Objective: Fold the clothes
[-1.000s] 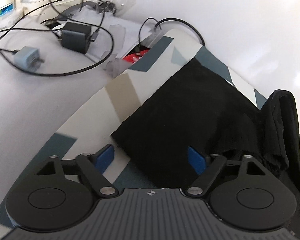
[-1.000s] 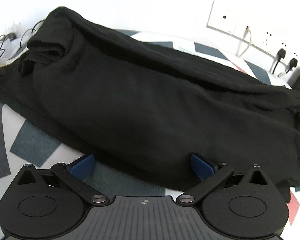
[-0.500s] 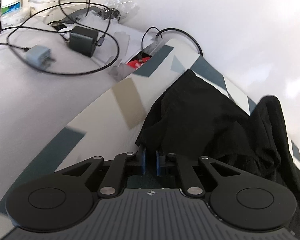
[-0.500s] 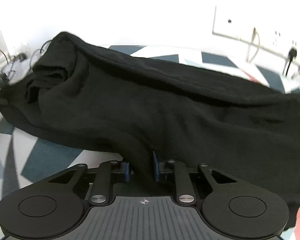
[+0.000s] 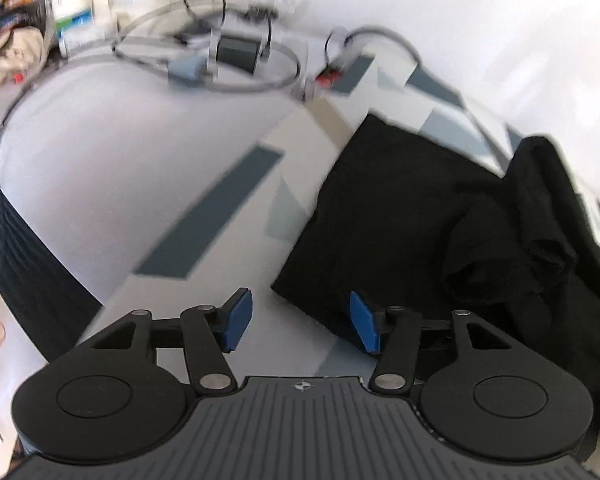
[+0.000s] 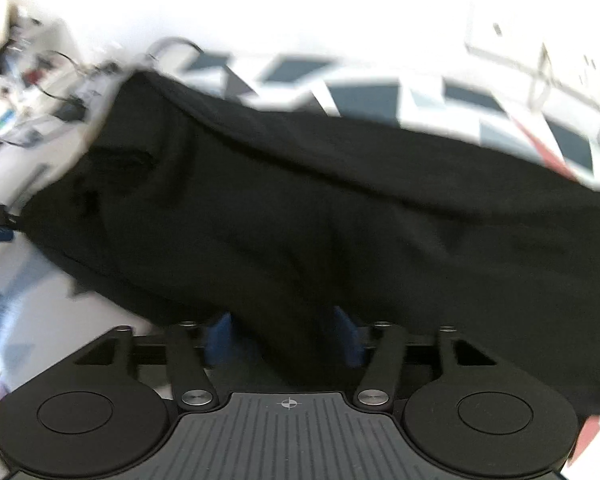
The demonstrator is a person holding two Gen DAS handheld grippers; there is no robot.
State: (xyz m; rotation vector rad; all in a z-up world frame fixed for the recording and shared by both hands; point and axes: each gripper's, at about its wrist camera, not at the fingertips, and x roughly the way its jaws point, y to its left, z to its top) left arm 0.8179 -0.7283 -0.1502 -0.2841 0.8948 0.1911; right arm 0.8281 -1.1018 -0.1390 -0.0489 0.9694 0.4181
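Observation:
A black garment lies on a patterned mat, flat on its left part and bunched into a roll on the right. My left gripper is open at the garment's near corner, and the right blue pad overlaps the cloth edge. In the right wrist view the same garment spreads wide across the mat. My right gripper is open, with a ridge of the black cloth lying loose between its blue pads.
Cables and power adapters lie on the white table beyond the mat's far left. Cluttered shelves stand at far left. Wall sockets with plugs sit at the right behind the mat. Both views are motion-blurred.
Both grippers closed on the garment's near edge half a second ago and have now opened, letting it go. Both have pulled back, and the left view has swung leftwards.

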